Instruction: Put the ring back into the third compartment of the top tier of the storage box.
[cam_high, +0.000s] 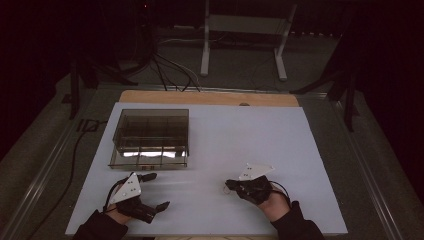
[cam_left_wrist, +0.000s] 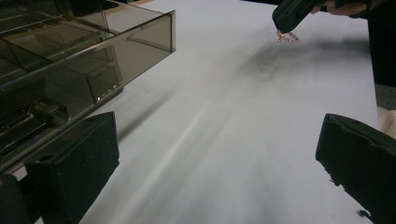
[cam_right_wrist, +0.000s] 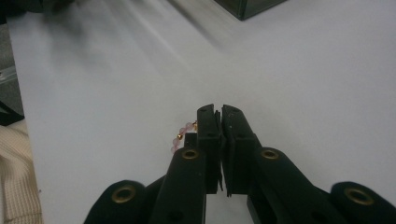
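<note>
A small bracelet of pink and gold beads (cam_right_wrist: 181, 134) is pinched in the right tongs (cam_right_wrist: 218, 112), whose 2 jaws are pressed together on it, the beads hanging out at their side just above the white tabletop (cam_high: 225, 140). The left tongs (cam_high: 159, 191) rest spread wide with nothing between them, well apart from the right ones. The smoky clear compartment box (cam_high: 150, 137) sits just beyond the left tongs.

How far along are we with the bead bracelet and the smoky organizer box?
Done: the right gripper has closed its fingers on the bead bracelet. In hand: the bracelet dangles from it, low over the white table. Left: carrying it to the organizer box; the left gripper waits open beside the box.
</note>
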